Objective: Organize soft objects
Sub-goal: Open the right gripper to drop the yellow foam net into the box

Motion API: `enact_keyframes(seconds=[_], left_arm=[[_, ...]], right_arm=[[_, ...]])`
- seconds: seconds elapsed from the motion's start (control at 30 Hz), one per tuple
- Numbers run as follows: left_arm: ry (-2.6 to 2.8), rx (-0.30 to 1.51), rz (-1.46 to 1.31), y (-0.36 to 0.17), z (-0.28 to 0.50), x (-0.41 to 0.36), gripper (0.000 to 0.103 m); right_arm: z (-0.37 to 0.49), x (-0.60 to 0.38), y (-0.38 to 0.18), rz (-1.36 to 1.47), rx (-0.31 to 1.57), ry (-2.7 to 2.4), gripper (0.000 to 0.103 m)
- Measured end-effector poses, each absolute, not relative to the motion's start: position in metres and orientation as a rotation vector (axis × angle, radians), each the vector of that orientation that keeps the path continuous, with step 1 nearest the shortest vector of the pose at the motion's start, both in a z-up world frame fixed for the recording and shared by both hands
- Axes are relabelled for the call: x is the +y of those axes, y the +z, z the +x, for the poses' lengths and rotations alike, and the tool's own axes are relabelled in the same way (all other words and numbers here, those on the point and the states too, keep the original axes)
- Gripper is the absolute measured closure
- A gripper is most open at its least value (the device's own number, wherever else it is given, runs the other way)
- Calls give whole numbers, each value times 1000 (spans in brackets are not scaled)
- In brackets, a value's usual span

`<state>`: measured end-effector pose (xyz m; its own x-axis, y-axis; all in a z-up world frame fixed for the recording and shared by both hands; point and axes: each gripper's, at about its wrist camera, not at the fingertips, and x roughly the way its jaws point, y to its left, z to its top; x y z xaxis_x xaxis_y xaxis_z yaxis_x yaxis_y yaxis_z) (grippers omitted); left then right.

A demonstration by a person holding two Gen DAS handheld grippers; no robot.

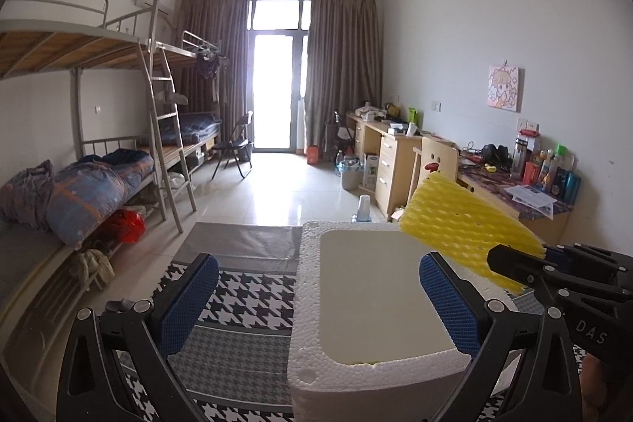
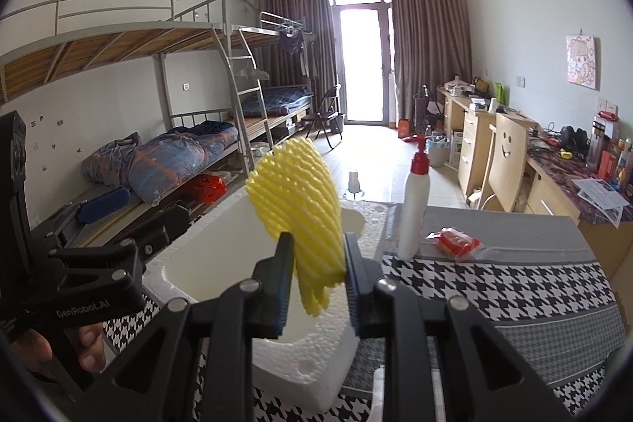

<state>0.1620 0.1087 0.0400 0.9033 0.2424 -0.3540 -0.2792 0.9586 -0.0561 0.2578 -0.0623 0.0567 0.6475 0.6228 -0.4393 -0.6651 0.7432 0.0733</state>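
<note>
Over the white foam box, a yellow foam net is held clamped by its lower end between the fingers of the right gripper, with most of the net standing up above the fingertips. In the left wrist view the same net is seen above the box's far right corner, gripped from the right. The left gripper is spread wide, nothing between its blue pads; one finger is seen left of the box and the other over its hollow. The box is set on a tabletop covered with a houndstooth cloth. On the cloth, right of the box, a white pump bottle with a red top stands upright, and a red packet lies just beside it. A hand is seen at the left gripper's handle.
</note>
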Motion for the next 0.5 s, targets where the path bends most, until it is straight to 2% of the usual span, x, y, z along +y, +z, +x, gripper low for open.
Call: enact_keyframes(seconds=[0.5], left_arm=[[289,351,-111,36,153,119,1]], right_arm=[[262,-42,54,-120,509,768,75]])
